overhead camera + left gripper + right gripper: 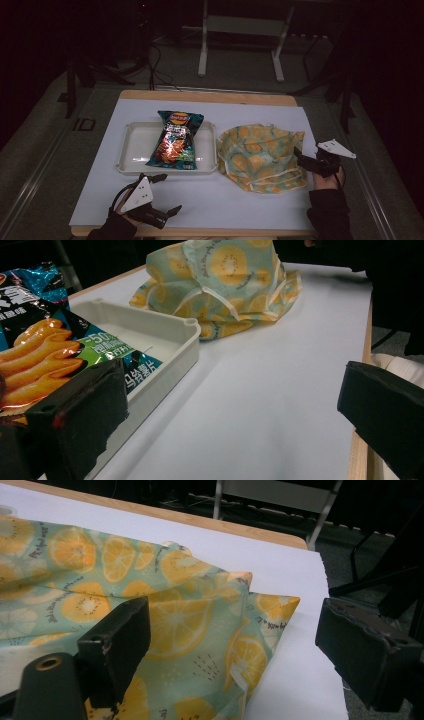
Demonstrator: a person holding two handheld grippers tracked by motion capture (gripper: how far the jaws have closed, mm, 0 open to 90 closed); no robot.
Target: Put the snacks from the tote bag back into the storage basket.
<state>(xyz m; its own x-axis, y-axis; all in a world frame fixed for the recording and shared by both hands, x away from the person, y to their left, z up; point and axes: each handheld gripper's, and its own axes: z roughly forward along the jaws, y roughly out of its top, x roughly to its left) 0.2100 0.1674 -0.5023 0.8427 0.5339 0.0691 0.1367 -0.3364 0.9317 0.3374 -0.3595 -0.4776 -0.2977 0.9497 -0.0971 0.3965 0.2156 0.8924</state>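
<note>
Right hand-held gripper (pixel 235 645) open beside bag (pixel 165 615)

Black tongs (pixel 167 194) with grey three-cornered plates, black sleeves (pixel 330 212) behind

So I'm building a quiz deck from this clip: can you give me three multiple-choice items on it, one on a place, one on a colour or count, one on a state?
1. Where does the chip bag lie?
A. in the white tray
B. on the cloth bag
C. on the floor

2. What fruit print is on the cloth bag?
A. red cherries
B. orange citrus slices
C. purple grapes

3. How do the fingers of the right gripper stand?
A. shut on the tray
C. shut on the chip bag
B. open at the cloth bag's edge

Answers: 1 A, the high view shows the chip bag inside the tray's rim. 2 B, orange slices on pale green show in every view. 3 B, the right gripper view shows its fingers spread apart, with cloth between them.
</note>
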